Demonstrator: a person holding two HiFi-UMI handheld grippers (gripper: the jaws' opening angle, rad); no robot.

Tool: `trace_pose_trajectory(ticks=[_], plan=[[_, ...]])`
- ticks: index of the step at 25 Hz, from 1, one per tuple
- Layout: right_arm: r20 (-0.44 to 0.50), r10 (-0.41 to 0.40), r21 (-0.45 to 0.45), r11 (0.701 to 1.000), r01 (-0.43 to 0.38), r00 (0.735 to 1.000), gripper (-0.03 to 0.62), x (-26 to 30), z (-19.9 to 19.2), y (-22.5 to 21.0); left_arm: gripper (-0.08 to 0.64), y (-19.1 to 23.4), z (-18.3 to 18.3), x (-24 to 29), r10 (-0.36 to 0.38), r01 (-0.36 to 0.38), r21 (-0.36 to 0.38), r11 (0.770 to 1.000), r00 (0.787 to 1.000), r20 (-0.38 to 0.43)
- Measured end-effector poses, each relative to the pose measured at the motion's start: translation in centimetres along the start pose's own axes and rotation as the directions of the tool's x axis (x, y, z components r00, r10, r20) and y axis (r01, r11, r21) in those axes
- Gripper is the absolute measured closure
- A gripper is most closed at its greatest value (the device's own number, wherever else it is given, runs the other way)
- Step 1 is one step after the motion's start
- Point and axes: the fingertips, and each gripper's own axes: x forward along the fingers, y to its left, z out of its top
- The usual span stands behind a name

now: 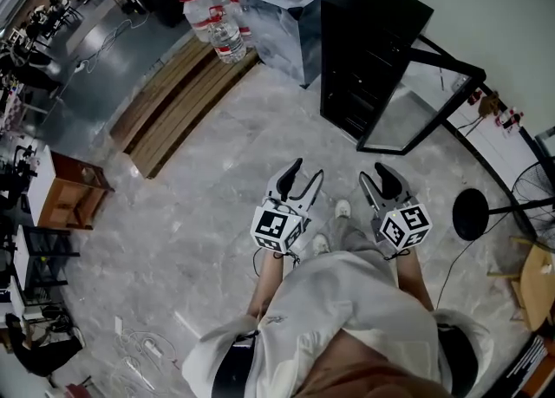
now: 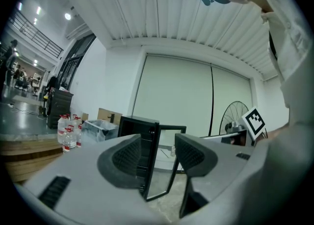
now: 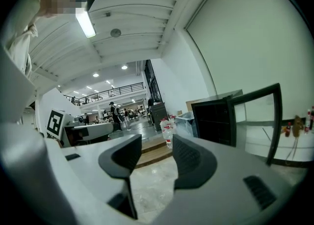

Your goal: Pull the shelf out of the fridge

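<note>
Black fridge (image 1: 373,41) on floor (image 1: 217,188), door (image 1: 416,101) open. Shelf inside, too dark to see well. 2 grippers near, apart from fridge. Left gripper (image 1: 308,171) half open, empty. Right gripper (image 1: 374,173) half open, empty.

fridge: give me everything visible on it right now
The fridge is a small, matte black upright cabinet standing square on the grey stone-look floor near the pale wall. Its door, a glass pane in a thin black frame, is swung wide open. The interior is dark, with faint horizontal lines, likely shelves. Nothing but the floor touches it.
</note>
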Motion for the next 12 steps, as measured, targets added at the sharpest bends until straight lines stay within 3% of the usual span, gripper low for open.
trace_pose_trajectory(ticks=[12], plan=[[0.012,0.109,0.013,0.994,-0.109,0.994,0.4,8.2,3.2,-4.6,0.336,4.6,1.7,6.6,0.08,-0.08,0.023,0.997,0.997,0.004]])
